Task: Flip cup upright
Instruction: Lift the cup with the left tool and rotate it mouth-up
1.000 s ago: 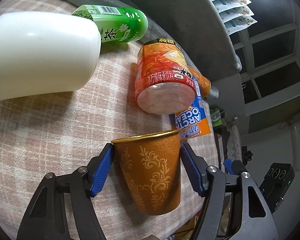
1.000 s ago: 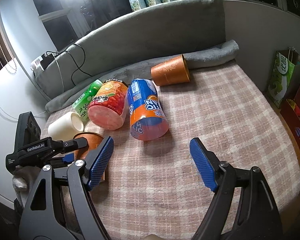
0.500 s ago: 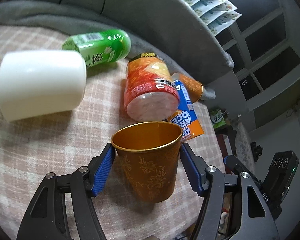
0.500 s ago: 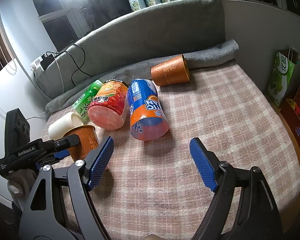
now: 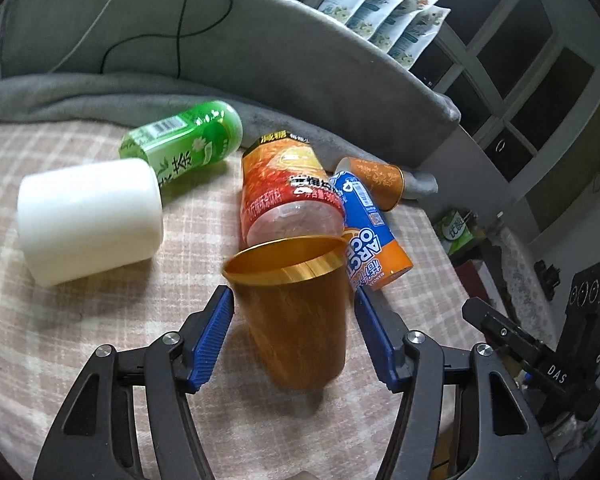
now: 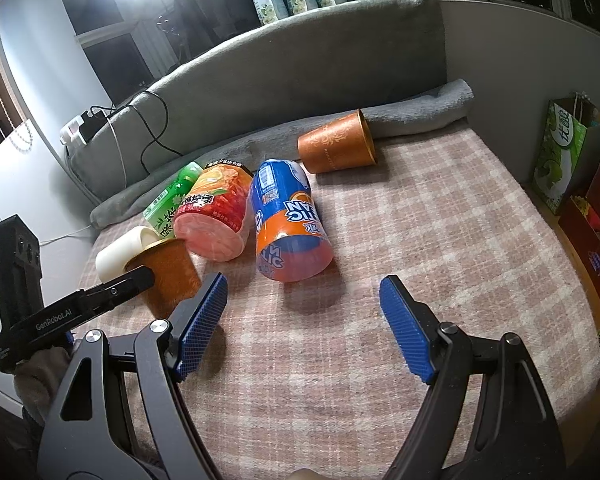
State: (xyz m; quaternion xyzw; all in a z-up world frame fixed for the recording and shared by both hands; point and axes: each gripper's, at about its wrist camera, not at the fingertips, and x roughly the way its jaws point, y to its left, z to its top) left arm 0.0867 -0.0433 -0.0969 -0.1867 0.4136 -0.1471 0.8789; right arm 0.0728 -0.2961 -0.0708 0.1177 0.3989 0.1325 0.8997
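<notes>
In the left wrist view the orange cup [image 5: 300,316], which half a second ago sat snug between the blue pads, now stands mouth-up on the checked blanket [image 5: 80,320] with a visible gap on either side, so the left hand-held gripper [image 5: 294,332] has spread its jaws and let go; the blur on the cup suggests it is only just settling. In the right wrist view the cup [image 6: 168,276] stands upright beside the white cup [image 6: 120,252], and the right hand-held gripper [image 6: 304,320] hangs wide apart and empty, as before; a second orange cup [image 6: 336,146] lies on its side near the grey bolster.
</notes>
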